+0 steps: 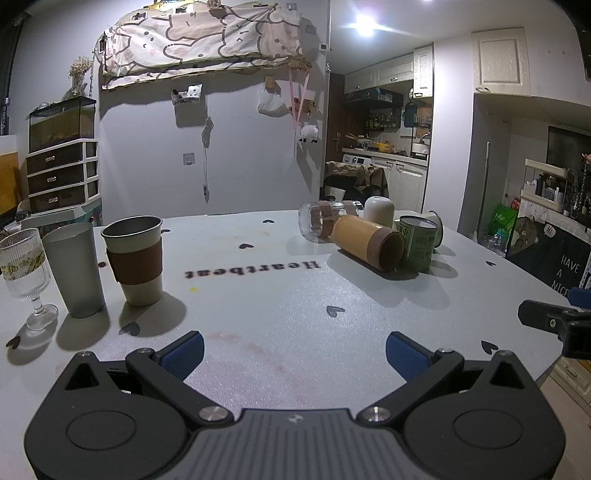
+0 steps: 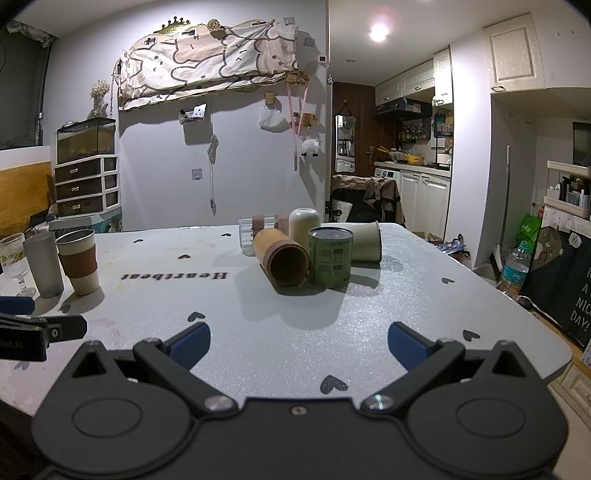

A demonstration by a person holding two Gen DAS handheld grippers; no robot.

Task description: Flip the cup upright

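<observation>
Left wrist view: pale grey table [image 1: 280,295] dotted with small black hearts, "Heartbeat" print [image 1: 252,269] near the middle. Left gripper [image 1: 294,352] low over the near edge, blue-padded fingers spread wide, nothing between them. Toward the left edge, upright in a row: ribbed stemmed glass [image 1: 25,271], frosted grey tumbler [image 1: 75,269], metal-rimmed cup with brown sleeve [image 1: 136,258].

Toward the far right corner, clustered: clear glass jar [image 1: 317,220] on its side, bamboo cup [image 1: 369,243] on its side just in front of it with mouth facing the camera, green tin cup [image 1: 419,243] standing bottom up right beside the bamboo cup, white rounded cup [image 1: 379,211] mouth down behind, enamel mug [image 1: 437,225] lying behind the tin.

Right wrist view: right gripper [image 2: 299,345] likewise gaping wide and empty above the near edge, facing the cluster.

Beyond the far edge: grey wall, cartoon-print cloth [image 1: 201,38] hung high, glass tank [image 1: 62,123] on a dark drawer unit [image 1: 62,177] at left, kitchen counter and white cabinets [image 2: 424,184] at right, ceiling light [image 2: 378,32] on.
</observation>
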